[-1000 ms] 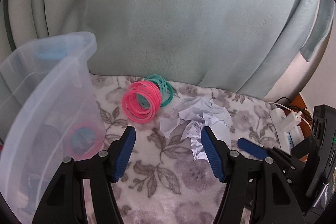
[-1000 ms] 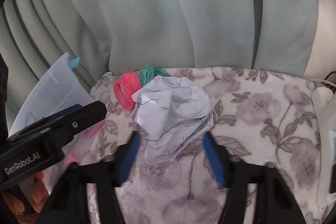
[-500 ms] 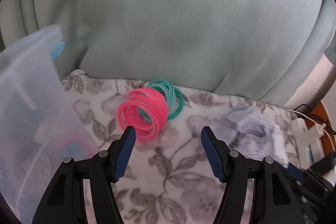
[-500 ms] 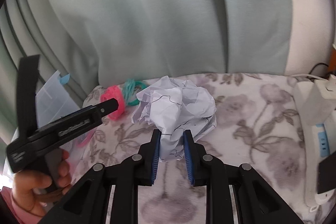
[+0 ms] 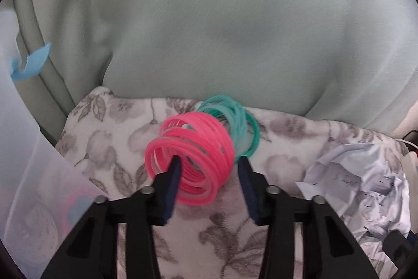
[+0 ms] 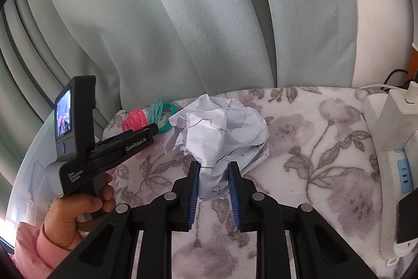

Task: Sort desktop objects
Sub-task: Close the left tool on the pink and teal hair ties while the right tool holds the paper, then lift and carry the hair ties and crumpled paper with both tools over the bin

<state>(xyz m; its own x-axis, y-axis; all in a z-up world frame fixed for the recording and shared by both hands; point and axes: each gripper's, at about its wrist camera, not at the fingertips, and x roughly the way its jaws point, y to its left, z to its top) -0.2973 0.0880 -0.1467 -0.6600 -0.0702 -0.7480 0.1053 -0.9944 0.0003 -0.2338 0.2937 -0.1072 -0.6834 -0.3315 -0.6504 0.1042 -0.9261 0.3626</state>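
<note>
A bundle of pink rings [image 5: 198,156] lies on the flowered cloth with a bundle of teal rings [image 5: 240,127] just behind it. My left gripper [image 5: 209,169] is open, its left finger inside the pink bundle and its right finger outside it. A crumpled white paper ball [image 6: 224,130] sits mid-cloth. My right gripper [image 6: 213,169] is shut on the paper's near edge. The paper also shows at the right of the left wrist view [image 5: 360,184]. The pink rings [image 6: 134,119] and teal rings [image 6: 162,113] also show in the right wrist view, at the left gripper's tip.
A clear plastic bin [image 5: 28,174] with a blue clip [image 5: 31,62] stands at the left and holds some items. A white power strip with plugs [image 6: 392,137] lies along the right edge. Pale green curtains [image 6: 209,17] hang close behind the cloth-covered surface [image 6: 326,148].
My left gripper moved forward to the pink rings and narrowed around one side of them. My right gripper closed on the paper ball and holds it, drawn slightly back.
</note>
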